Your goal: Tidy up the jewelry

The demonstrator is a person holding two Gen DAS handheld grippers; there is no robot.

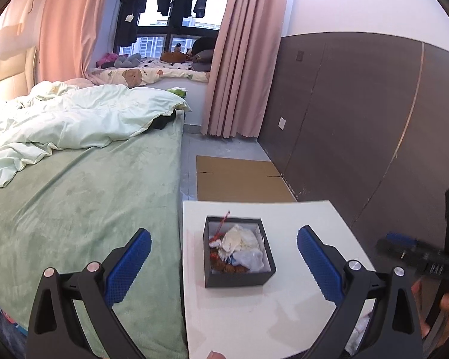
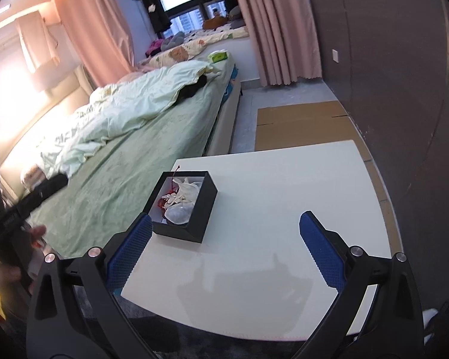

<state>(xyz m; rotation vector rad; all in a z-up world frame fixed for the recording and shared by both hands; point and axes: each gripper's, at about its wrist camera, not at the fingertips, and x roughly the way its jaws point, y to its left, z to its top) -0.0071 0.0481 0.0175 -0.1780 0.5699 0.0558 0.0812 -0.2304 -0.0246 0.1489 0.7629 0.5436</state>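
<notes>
A black open box [image 1: 236, 278] [image 2: 200, 209] stands on a small white table [image 1: 308, 233] [image 2: 284, 197]. Inside lie small pouches [image 1: 239, 237] [image 2: 181, 212], cream and whitish, with red and brown beaded jewelry [image 1: 221, 264] [image 2: 161, 202]; a red cord sticks up over the far rim. My left gripper [image 1: 224, 260] is open above the table, its blue pads on either side of the box and clear of it. My right gripper [image 2: 226, 242] is also open, nearer the table's front, with the box by its left pad. Neither holds anything.
A bed [image 1: 83, 197] [image 2: 128, 161] with a green sheet and a rumpled pale duvet butts against the table's left side. Flat cardboard [image 1: 239, 176] [image 2: 302, 122] lies on the floor beyond the table. A dark panelled wall [image 1: 359, 113] runs along the right. Pink curtains frame a far window.
</notes>
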